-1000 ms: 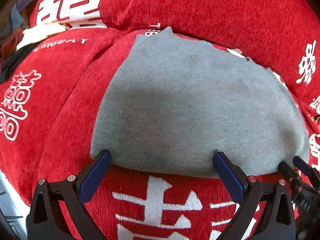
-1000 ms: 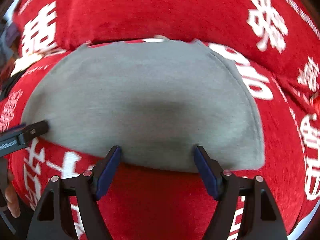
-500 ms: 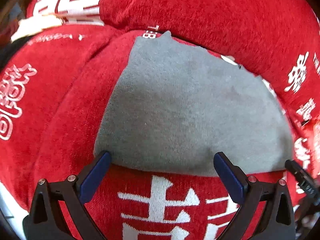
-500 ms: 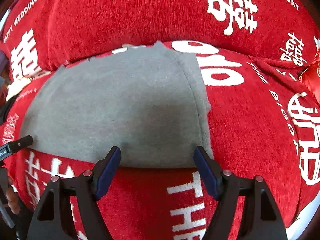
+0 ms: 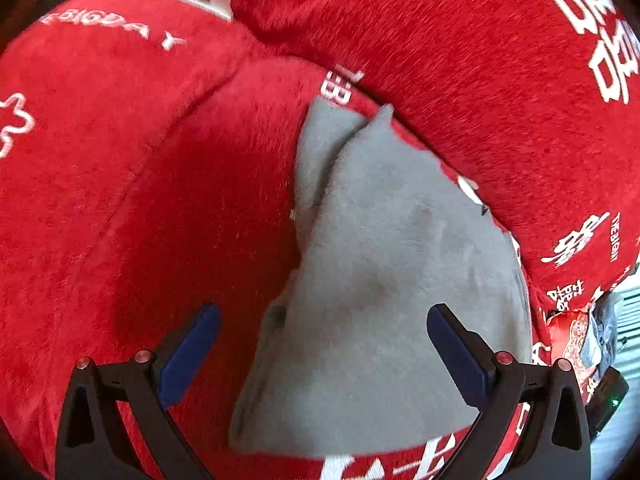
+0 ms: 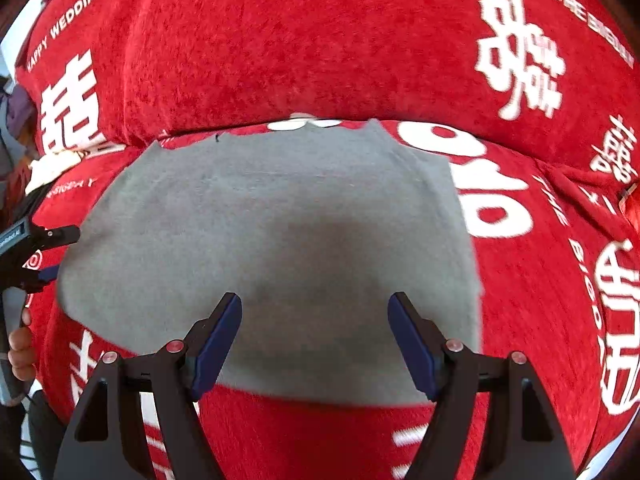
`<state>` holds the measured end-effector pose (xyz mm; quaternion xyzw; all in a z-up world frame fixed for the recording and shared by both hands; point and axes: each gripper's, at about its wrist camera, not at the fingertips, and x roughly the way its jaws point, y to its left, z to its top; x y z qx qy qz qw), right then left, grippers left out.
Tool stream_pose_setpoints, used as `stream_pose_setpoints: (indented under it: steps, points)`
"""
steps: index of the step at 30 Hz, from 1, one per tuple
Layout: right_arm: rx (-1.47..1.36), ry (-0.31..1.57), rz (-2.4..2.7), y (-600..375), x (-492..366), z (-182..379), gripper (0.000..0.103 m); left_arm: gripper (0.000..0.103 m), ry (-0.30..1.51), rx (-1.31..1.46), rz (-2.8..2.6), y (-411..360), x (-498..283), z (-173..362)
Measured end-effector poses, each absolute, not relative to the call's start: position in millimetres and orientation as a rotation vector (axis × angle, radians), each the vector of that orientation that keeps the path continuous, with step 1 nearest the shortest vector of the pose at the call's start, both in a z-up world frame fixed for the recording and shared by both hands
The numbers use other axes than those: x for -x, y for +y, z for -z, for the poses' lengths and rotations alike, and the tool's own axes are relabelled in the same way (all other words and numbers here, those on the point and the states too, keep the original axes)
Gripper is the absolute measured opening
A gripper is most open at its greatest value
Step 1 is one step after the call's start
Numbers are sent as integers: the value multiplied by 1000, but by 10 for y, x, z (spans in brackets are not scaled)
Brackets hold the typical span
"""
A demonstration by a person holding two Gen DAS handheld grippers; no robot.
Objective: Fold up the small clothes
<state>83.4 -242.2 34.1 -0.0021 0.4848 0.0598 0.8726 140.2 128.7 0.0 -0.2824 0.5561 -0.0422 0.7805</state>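
A small grey garment point(image 5: 384, 288) lies flat on a red sofa seat point(image 5: 160, 208); its left edge shows a second layer beneath. It also fills the middle of the right wrist view point(image 6: 280, 240). My left gripper point(image 5: 324, 344) is open and empty, its fingers straddling the garment's near left part. My right gripper point(image 6: 316, 336) is open and empty over the garment's near edge. The left gripper's tip point(image 6: 52, 236) shows at the garment's left side in the right wrist view.
The red sofa backrest point(image 6: 320, 48) with white printed characters rises right behind the garment. The seat cushion point(image 6: 540, 264) extends to the right. A pale item point(image 6: 52, 168) lies at the far left of the sofa.
Both grippers have shifted: the left one swung leftward so the garment now sits right of centre, and the right one moved back over the garment's middle. Both stay open.
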Motion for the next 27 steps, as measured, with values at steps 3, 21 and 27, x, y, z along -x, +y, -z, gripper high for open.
stream_pose_setpoints:
  steps: [3, 21, 27]
  points:
    - [23, 1048, -126, -2291, -1031, -216, 79, 103, 1202, 542, 152, 1076, -1559, -11]
    - [167, 1081, -86, -1965, -1636, 24, 84, 96, 1197, 241, 134, 505, -1739, 2]
    - [135, 1100, -45, -1953, -1878, 103, 95, 81, 1190, 219, 93, 514, -1776, -26]
